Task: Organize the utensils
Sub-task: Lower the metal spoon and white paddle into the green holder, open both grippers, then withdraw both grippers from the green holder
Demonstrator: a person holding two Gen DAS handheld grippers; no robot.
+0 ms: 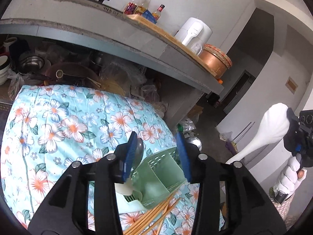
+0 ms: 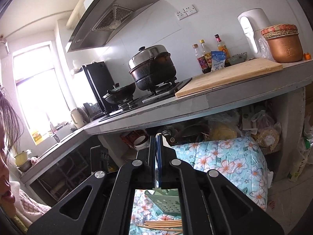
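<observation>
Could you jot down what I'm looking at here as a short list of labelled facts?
place: kitchen, floral cloth in front of a counter
left gripper: open, above green caddy
right gripper: shut on white spoon, held in the air
caddy: holds a metal spoon
chopsticks: loose on cloth beside caddy

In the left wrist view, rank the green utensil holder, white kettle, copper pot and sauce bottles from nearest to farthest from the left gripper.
From the left gripper:
1. Green utensil holder, right between its fingers on the floral cloth.
2. Copper pot, at the counter's near right end.
3. White kettle, just behind the pot.
4. Sauce bottles, farther along the counter by the wall.
</observation>
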